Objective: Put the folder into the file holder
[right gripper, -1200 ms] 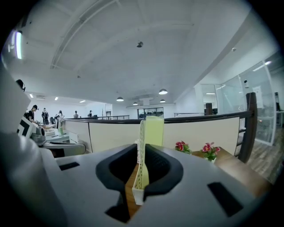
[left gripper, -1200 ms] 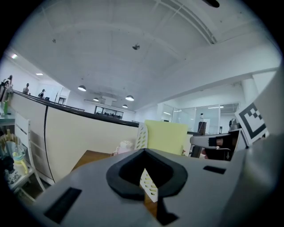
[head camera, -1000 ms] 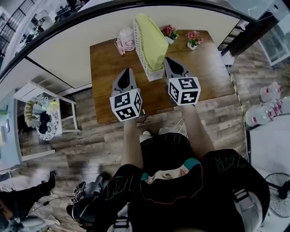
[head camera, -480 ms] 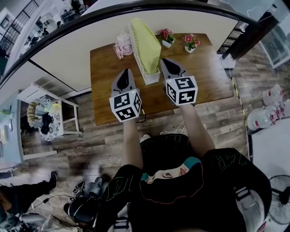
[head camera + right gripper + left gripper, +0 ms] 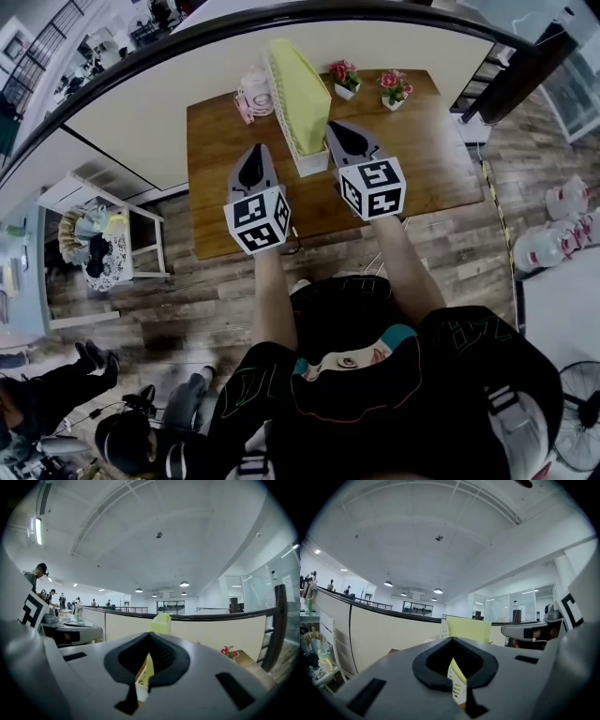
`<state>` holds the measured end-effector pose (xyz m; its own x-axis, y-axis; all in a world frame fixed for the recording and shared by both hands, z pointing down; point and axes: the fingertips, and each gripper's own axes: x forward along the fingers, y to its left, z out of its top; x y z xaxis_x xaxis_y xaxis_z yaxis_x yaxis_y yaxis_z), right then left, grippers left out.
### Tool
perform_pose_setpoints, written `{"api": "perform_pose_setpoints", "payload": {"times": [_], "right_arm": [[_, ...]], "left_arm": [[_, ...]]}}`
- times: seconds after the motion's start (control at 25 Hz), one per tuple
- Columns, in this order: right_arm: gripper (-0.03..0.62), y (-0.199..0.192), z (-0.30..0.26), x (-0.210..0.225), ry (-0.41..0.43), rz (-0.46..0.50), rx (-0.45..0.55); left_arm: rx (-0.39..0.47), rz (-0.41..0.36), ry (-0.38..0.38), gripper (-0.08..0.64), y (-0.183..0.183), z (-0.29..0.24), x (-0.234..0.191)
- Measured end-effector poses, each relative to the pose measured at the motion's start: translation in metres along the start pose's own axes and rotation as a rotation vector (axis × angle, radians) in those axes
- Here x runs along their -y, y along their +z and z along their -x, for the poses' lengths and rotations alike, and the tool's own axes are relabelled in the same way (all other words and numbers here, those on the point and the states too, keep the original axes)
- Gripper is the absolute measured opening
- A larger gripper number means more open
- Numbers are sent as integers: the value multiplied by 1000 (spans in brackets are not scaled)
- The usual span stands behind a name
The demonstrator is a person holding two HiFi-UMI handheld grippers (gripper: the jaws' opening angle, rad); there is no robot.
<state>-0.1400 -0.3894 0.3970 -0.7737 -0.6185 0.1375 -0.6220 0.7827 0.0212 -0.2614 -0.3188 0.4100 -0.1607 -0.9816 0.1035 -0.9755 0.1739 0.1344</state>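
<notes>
A yellow-green folder (image 5: 305, 80) stands inside the white mesh file holder (image 5: 282, 105) at the back middle of the wooden table (image 5: 422, 150). My left gripper (image 5: 255, 152) hovers just left of the holder's near end, its jaws together with nothing in them. My right gripper (image 5: 334, 129) hovers just right of the holder, also shut and empty. Neither touches the holder. In the left gripper view the folder (image 5: 469, 630) rises beyond the jaws. In the right gripper view the folder (image 5: 161, 622) and the holder's edge show ahead.
A pink kettle-like item (image 5: 255, 89) sits left of the holder. Two small flower pots (image 5: 344, 75) (image 5: 394, 86) stand at the table's back right. A low partition runs behind the table. A white side table (image 5: 94, 234) stands at left, water bottles (image 5: 562, 225) on the floor at right.
Both grippers stay shut on either side of the file holder. The view has shifted slightly. A person on the floor at lower left has moved.
</notes>
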Motion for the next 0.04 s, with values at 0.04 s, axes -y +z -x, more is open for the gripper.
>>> {"api": "perform_pose_setpoints", "payload": {"times": [0.04], "right_arm": [[3, 1, 1, 0, 10, -2, 12]], "left_arm": [[-2, 1, -1, -5, -1, 0, 2]]}}
